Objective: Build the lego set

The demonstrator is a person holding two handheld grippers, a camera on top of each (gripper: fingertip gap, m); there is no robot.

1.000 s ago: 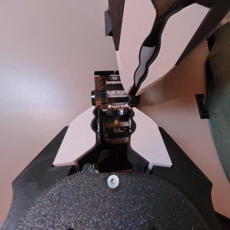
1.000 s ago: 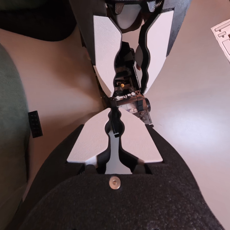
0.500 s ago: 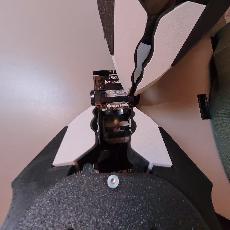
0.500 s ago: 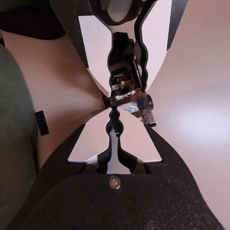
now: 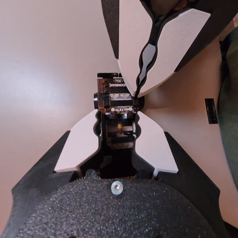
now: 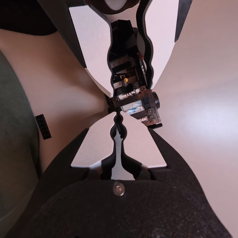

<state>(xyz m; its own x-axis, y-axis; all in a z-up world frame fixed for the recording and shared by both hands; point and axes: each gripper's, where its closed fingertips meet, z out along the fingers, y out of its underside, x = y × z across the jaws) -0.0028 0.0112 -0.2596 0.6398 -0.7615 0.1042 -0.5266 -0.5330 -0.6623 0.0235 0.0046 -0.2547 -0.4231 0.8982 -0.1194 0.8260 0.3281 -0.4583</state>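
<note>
A black lego car (image 5: 119, 115) is clamped between the left tongs (image 5: 117, 112); the right tongs (image 6: 118, 114), nearly closed on a thin black piece (image 6: 119, 130), could skew it if pressed off-line.

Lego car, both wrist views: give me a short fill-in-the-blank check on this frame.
1. The left gripper is shut on the black lego car, held above the ____.
2. The right gripper pinches a thin ____ piece.
3. A loose black brick lies on the table beside something ____.

Missing: table; black; green
</note>
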